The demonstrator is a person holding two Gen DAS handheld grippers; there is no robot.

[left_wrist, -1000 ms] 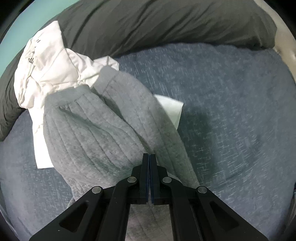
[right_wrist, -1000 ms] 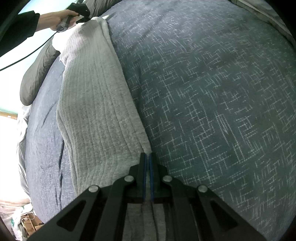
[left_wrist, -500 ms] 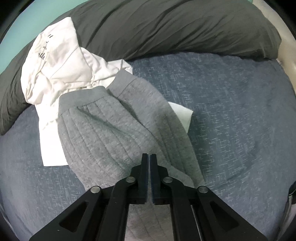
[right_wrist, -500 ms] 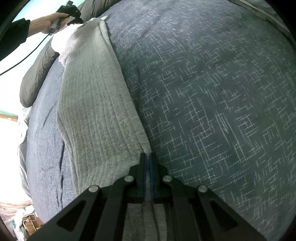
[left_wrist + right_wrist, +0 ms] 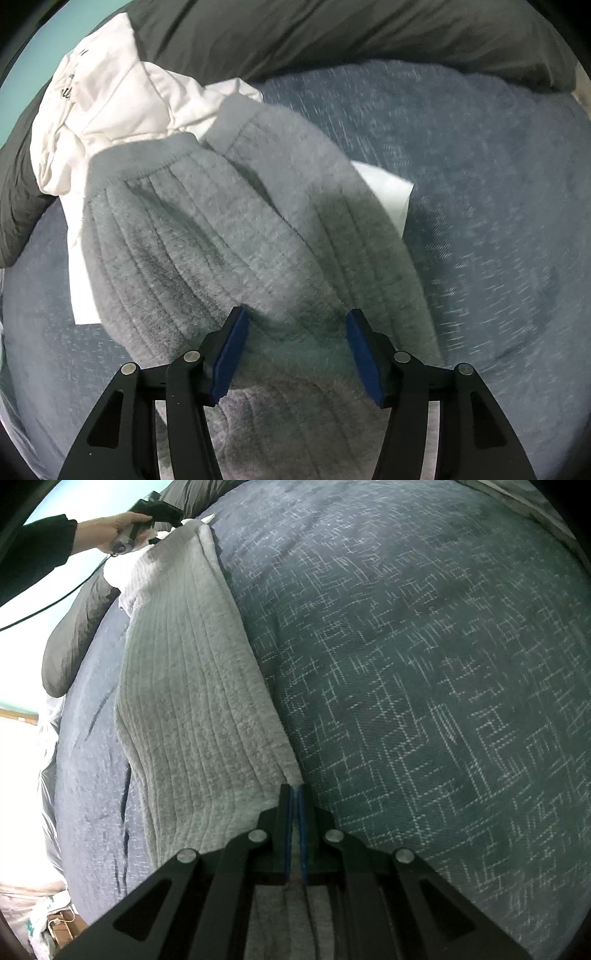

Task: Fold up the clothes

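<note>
Between the opening left claw (image 5: pixel 295 347), soft grey pants (image 5: pixel 229 236) lie released, limp; right claw (image 5: pixel 295 830) clenched on their hem, best grasped at edges.

White garment's (image 5: pixel 110 96) blurred print, perhaps lettering

To your right of the long grey ribbed fleece garment (image 5: pixel 192 701), the blue woven bedspread (image 5: pixel 424 701) lies bare and wide, so you can pass freely there. Ahead, the crumpled white printed shirt (image 5: pixel 110 103) sits partly under the garment's waistband, and the dark grey pillow (image 5: pixel 332 33) blocks the far edge behind it.
</note>
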